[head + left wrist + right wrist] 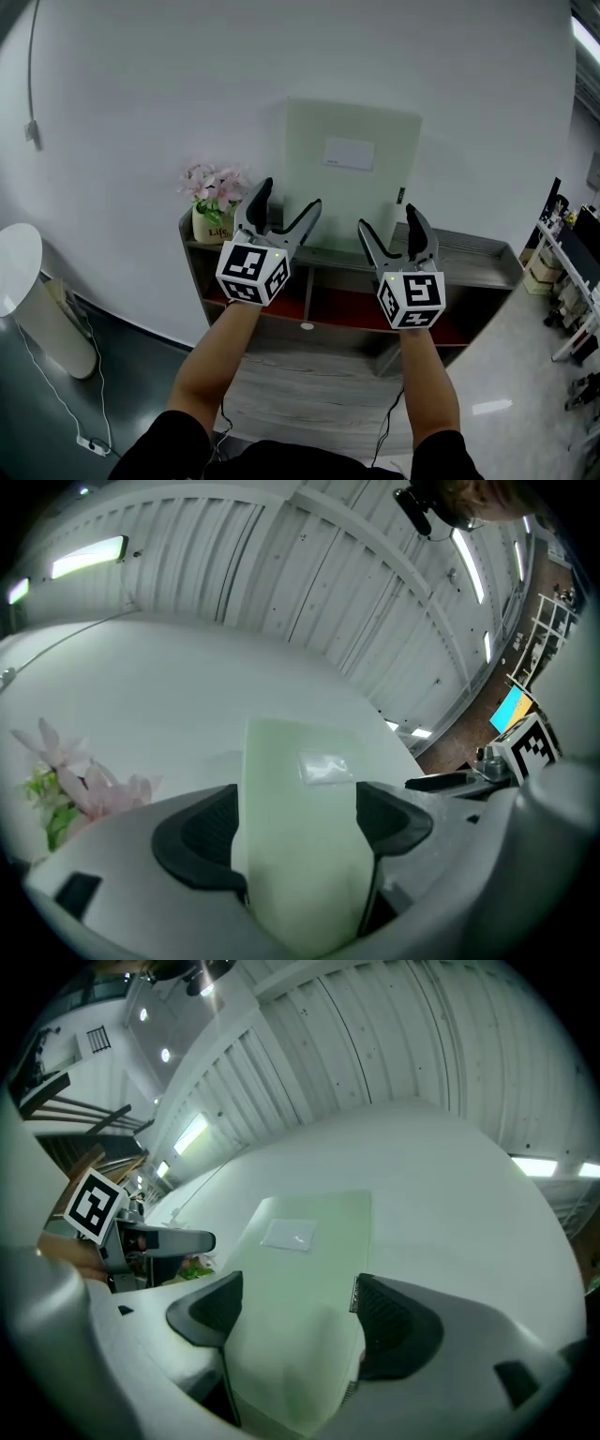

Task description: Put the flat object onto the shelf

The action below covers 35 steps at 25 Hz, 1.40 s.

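Shelf (478,258) top already carries the flat green board (352,178), which stands on its lower edge and leans back on the wall (141,94), so it seems to need no holding. The left gripper (291,194) and right gripper (388,217) are raised side by side in front of it. Each has its jaws spread wide and pinches nothing. In both gripper views the board shows through the gap between the jaws, beyond their tips, with its pale label (323,768) above them. I cannot tell whether any tip brushes it. A flower pot (214,202) sits just outside the left jaws. My guess is the placing is done and the grippers can draw away.
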Tool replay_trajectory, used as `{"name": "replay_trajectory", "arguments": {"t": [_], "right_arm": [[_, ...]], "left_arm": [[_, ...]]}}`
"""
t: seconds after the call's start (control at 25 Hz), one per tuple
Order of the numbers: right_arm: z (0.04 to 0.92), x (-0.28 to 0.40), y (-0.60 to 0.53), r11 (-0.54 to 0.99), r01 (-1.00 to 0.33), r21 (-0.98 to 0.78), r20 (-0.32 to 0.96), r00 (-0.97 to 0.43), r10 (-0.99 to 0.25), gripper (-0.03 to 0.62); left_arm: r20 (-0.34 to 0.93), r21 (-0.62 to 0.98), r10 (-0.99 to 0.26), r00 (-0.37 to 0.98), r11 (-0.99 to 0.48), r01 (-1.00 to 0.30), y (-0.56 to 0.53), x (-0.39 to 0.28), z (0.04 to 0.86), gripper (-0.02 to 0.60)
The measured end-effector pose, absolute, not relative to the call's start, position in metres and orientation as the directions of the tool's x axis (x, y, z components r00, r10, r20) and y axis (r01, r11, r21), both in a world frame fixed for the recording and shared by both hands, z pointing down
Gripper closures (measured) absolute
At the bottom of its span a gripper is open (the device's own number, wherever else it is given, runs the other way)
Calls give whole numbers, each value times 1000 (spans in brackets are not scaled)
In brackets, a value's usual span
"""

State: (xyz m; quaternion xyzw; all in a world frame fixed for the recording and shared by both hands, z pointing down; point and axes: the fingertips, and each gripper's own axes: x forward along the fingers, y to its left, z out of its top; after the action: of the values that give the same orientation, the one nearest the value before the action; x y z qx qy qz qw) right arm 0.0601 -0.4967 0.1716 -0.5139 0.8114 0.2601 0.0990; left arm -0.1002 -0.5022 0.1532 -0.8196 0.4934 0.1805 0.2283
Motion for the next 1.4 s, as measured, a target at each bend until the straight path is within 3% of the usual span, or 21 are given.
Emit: {"name": "replay_trajectory", "arguments": {"t": [0.08,0.2,0.32,0.48,0.68,1.4], "right_arm": [[173,63,-484,319,-894,316,-455,-438,-776,275],[178,68,-469,303,-906,297,-485,-416,-770,380],[185,73,-454,296,-913,280,-505,-403,-764,489],[197,74,-437,304,-913,272,-516,-405,-755,551],[219,69,-421,287,-915,284,-509,-397,-764,568],[322,68,-389,309,-918,247,-348,-382,-856,568]], "left_arm": [[-526,-192,-727,442,-404,-894,-490,-101,161,204],[-533,-187,-729,430,-394,-900,-475,-102,172,258],[-543,-158,-737,401,-380,-912,-465,-104,184,365],[-534,-138,-753,384,-371,-918,-457,-99,203,481],[-507,-97,-779,370,-375,-922,-446,-100,228,571],[-311,-38,-853,418,-429,-903,-422,-99,344,575]]}}
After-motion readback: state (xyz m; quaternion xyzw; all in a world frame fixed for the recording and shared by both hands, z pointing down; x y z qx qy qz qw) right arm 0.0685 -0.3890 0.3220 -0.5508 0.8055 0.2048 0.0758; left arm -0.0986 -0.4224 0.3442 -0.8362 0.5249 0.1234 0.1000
